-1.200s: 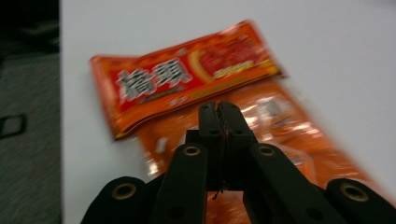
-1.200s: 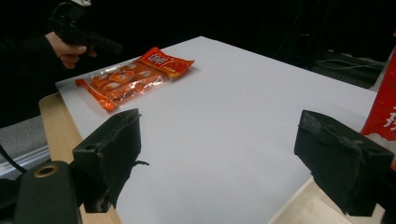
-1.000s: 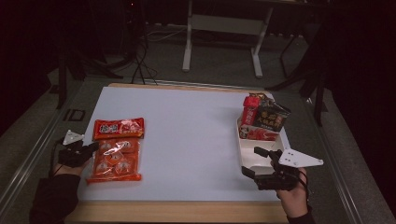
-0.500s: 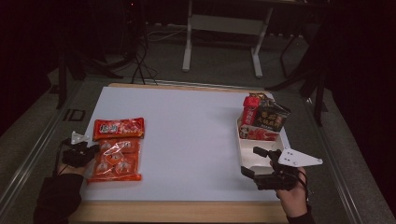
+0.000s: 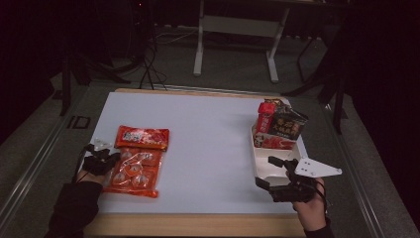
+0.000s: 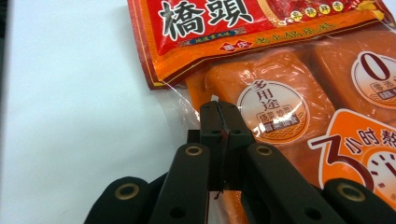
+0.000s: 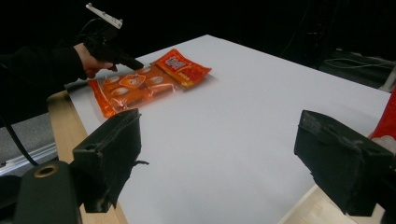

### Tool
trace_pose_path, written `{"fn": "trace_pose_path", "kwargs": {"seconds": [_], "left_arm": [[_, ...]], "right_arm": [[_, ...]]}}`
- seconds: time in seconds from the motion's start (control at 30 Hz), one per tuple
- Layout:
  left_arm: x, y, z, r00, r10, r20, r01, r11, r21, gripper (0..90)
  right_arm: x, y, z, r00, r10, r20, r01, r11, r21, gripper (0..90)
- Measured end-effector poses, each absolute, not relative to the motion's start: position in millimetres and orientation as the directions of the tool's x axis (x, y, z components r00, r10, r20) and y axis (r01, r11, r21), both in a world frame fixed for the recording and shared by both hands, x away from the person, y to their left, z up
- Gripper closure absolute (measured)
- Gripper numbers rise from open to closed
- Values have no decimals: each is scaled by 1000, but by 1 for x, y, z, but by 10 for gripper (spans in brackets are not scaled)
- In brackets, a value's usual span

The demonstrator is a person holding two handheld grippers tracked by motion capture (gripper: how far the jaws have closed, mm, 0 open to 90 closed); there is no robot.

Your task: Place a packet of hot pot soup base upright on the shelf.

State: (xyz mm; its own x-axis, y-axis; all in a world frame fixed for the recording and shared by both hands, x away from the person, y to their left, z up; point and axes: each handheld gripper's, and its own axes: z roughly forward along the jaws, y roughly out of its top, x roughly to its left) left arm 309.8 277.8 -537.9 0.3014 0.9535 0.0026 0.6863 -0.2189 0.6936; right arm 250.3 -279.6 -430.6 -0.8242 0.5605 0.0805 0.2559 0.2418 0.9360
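White table (image 5: 208,144): packet (image 6: 289,93) under left tongs (image 6: 219,122)

Orange packet (image 6: 299,88) cut off rightward, topward.

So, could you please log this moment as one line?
left tongs: shut on orange packet edge | right tongs: open, empty, beside tray

1 orange snack pkt (image 5: 134,163), 1 tray (image 5: 277,163), 2 grippers (image 5: 101,157) (image 5: 275,176).
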Motion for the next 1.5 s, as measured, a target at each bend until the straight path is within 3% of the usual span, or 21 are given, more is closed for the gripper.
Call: {"fn": "trace_pose_path", "kwargs": {"seconds": [0.37,0.83,1.5], "left_arm": [[318,238,-537,416,909,30,646,-319,693,900],[322,212,-537,511,859,-5,618,-363,697,900],[290,242,-531,559,828,-46,652,-405,641,900]], "right_arm": [[250,-281,-431,-825,559,85,259,241,935,147],[250,-280,-431,-828,554,86,259,242,935,147],[249,-279,-430,-827,556,82,256,242,936,147]]}}
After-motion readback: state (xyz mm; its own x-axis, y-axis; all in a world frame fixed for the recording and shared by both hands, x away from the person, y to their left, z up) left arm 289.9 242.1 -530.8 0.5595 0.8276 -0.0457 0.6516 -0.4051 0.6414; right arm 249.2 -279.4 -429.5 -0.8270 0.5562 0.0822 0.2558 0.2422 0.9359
